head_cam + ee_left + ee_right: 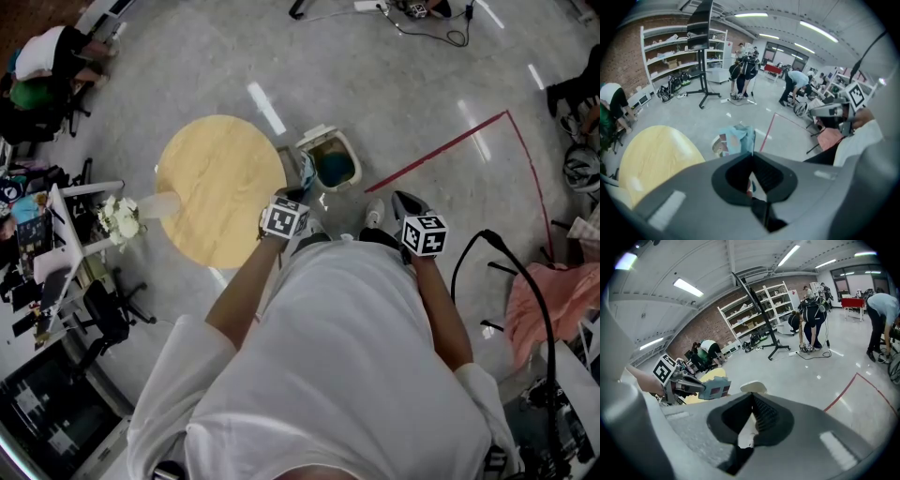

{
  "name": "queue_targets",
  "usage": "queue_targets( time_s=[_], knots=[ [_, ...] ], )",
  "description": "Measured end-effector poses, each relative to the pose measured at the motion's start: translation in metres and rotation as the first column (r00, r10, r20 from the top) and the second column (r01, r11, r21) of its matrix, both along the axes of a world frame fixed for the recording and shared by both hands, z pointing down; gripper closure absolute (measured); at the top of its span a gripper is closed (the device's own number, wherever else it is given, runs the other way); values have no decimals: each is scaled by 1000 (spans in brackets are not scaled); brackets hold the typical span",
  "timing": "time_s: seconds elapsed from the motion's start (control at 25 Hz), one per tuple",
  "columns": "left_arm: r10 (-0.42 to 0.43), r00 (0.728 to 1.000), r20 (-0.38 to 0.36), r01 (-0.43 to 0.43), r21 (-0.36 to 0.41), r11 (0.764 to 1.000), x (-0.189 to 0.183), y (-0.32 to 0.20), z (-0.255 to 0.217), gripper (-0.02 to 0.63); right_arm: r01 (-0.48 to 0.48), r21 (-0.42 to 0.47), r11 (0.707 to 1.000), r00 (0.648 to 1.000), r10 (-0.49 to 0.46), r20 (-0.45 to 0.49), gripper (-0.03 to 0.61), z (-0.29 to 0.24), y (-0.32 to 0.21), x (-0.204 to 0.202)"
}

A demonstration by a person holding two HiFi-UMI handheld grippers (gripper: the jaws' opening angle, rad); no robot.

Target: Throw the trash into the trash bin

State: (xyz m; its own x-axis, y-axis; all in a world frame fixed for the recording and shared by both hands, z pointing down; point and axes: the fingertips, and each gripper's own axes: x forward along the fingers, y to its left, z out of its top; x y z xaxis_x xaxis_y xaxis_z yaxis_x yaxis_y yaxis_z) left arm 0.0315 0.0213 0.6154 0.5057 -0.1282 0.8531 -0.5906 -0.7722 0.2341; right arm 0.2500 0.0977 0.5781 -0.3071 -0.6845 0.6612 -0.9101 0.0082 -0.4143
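The pale, glossy floor (422, 84) takes up most of what I see below me, with a red tape line (450, 150) running across it at a slant to my right. On my left stands the round wooden tabletop (220, 187), bare on top. Just past its edge, nearly straight ahead of me, the trash bin (322, 133) sits on the floor with its light rim up and a dark blue liner showing inside.

My left arm reaches forward over the near edge of the tabletop. The left hand-held gripper (752, 153) points steeply down, and its jaws are clenched at the tips on the trash (736, 139), a flat teal carton with reddish-brown panels. The carton hangs in the air at the jaw tips, clear of the floor, in the gap between the tabletop's edge and the bin. It is just beside the bin's rim on the tabletop side and is not inside the bin.

My right hand-held gripper (751, 395) is out in front of me to the right of the bin, well apart from the left one and tilted down. Its jaws are pressed together at the tips with nothing between them.
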Motion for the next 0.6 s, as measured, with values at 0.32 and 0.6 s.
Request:
queue_targets(
  time_s=[0.32, 0.6],
  knots=[
    [10, 1000, -6, -11, -28, 1000, 12, -1, 11, 607, 9, -37, 999, 1000, -9, -3, 577, 8, 3, 6],
    [17, 1000, -10, -18, -56, 998, 21, -5, 25, 608, 19, -71, 997, 1000, -19, -2, 577, 15, 5, 7]
  ],
)
